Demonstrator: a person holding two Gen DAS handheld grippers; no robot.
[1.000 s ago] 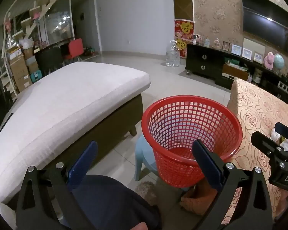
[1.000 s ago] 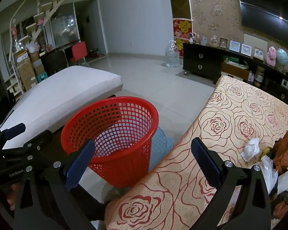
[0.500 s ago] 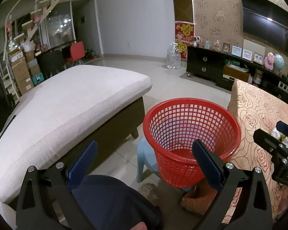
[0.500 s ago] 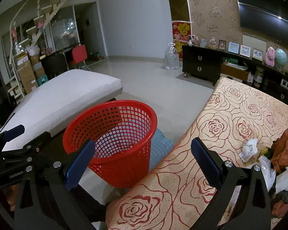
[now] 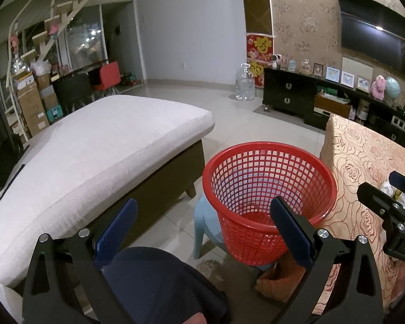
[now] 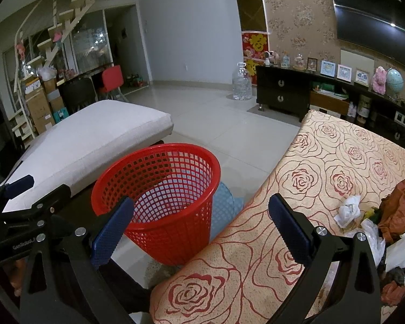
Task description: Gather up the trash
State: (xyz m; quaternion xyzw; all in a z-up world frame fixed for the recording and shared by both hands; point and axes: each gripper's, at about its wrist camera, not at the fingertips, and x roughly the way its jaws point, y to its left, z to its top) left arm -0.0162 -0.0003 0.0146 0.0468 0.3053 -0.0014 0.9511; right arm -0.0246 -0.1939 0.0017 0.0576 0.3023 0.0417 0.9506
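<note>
A red mesh basket (image 5: 267,189) (image 6: 159,189) stands on a light blue stool (image 5: 205,229) beside a table with a rose-patterned cloth (image 6: 324,167). Trash lies at the table's right side: a crumpled white tissue (image 6: 348,210), a brown wrapper (image 6: 397,210) and clear plastic bags (image 6: 402,245). My left gripper (image 5: 202,229) is open and empty, just left of the basket. My right gripper (image 6: 199,226) is open and empty over the table's near corner, left of the trash. It also shows at the right edge of the left wrist view (image 5: 391,208).
A white cushioned bench (image 5: 89,148) stands left of the basket. A dark TV cabinet (image 6: 297,94) with frames and ornaments lines the far wall. A water jug (image 6: 240,83) stands on the tiled floor. My knee (image 5: 154,283) is below the left gripper.
Both views have risen and tilted slightly; the basket and table sit a little lower in frame. Both grippers stay open and empty.
</note>
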